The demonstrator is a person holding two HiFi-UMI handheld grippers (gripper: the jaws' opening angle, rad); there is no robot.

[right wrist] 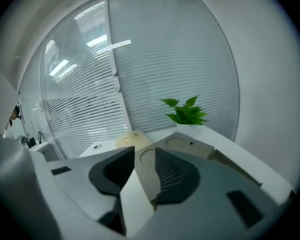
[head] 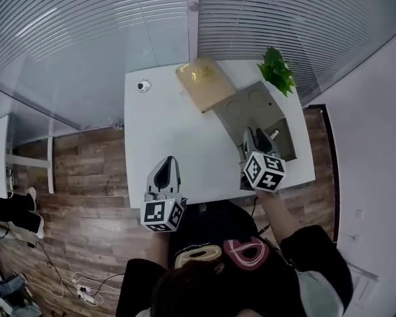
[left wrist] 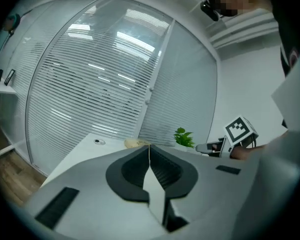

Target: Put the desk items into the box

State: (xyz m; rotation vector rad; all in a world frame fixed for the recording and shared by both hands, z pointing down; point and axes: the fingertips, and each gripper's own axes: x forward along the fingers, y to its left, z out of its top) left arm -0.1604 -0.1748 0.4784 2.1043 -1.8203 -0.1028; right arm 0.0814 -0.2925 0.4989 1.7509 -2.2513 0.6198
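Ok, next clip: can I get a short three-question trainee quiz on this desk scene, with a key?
1. True or false: the left gripper has its jaws together with nothing between them.
2. Which gripper is above the open grey cardboard box in the head view? A) left B) right C) neither
3. Fill in: the small round white object lies near the white desk's far ___ corner in the head view.
Key: 1 true; 2 B, the right gripper; 3 left.

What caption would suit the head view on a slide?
From above: left gripper at the edge of the white desk, right gripper over the open grey box, tan book and plant behind.
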